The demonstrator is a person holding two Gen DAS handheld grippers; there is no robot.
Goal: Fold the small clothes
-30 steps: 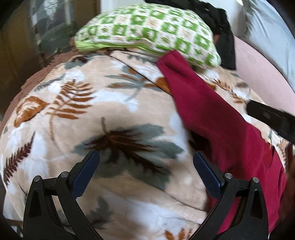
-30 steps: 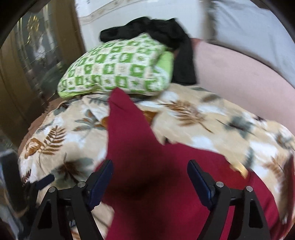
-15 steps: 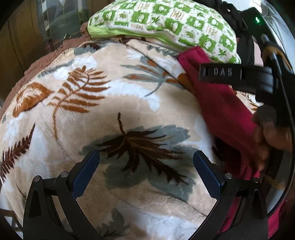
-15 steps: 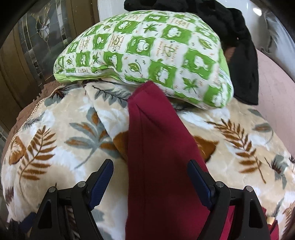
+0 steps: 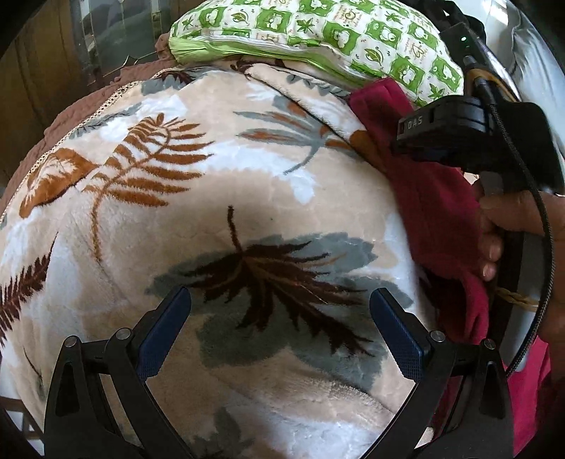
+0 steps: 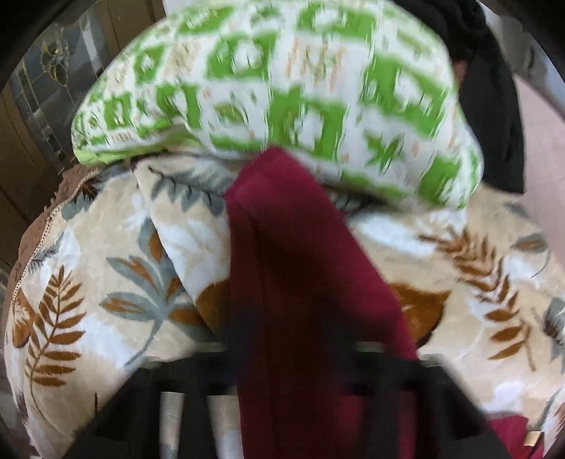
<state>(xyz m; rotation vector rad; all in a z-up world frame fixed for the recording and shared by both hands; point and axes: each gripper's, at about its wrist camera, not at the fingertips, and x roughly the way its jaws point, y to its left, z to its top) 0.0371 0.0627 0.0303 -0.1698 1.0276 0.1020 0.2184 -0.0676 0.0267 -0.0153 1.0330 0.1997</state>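
A dark red garment (image 6: 300, 282) lies stretched over a leaf-patterned blanket (image 5: 212, 183), its far end against a green-and-white pillow (image 6: 282, 88). My right gripper (image 6: 317, 356) is closing its jaws on the garment's long strip, which runs between the blurred fingers. From the left wrist view that same gripper (image 5: 416, 141) sits on the red garment (image 5: 434, 204) at the right, held by a hand (image 5: 508, 219). My left gripper (image 5: 280, 317) stands open over the bare blanket, left of the garment, with nothing between its fingers.
The pillow (image 5: 317, 31) lies at the blanket's far edge with black clothing (image 6: 494, 106) behind it. A pink surface (image 6: 543, 148) runs along the right. A dark wooden cabinet with glass (image 5: 106, 39) stands at the far left.
The right gripper moved forward along the red garment toward the pillow and drew its jaws in on the strip. The left gripper sank slightly and stayed open.
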